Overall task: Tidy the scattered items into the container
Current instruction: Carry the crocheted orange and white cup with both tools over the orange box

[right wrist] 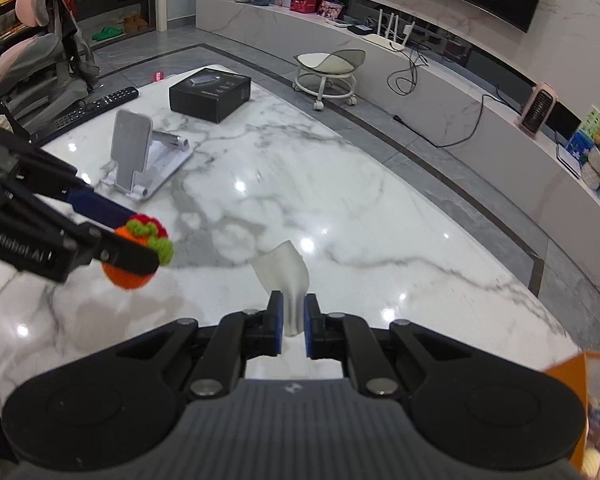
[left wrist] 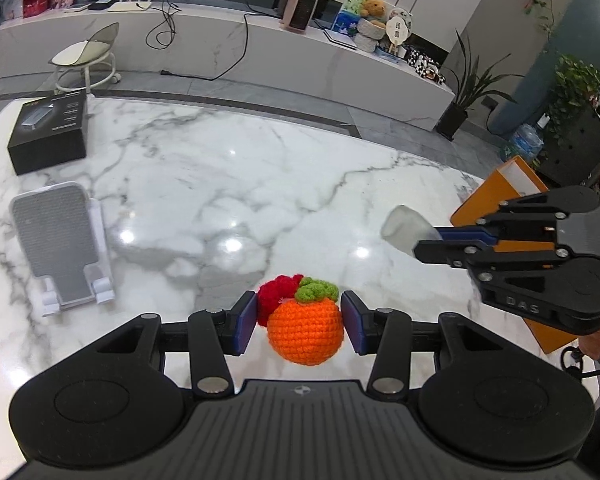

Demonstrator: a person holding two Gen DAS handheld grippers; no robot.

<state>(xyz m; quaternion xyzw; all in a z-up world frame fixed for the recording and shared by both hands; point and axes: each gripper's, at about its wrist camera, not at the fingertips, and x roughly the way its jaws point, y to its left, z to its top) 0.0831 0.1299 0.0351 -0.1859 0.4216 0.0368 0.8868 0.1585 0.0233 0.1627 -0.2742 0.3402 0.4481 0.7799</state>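
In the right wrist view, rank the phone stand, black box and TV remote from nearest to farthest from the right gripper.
From the right gripper:
1. Phone stand, on the marble table, ahead and left.
2. Black box, beyond the stand, toward the far edge.
3. TV remote, at the far left edge; only slightly farther than the box.

We see an orange crocheted fruit [left wrist: 305,334] with a green leaf tuft and a red ball [left wrist: 274,294], a translucent white piece [right wrist: 286,276], blue pads [left wrist: 246,326] on black grippers, an orange container [left wrist: 496,192], and a white, grey-veined marble table [left wrist: 220,176].
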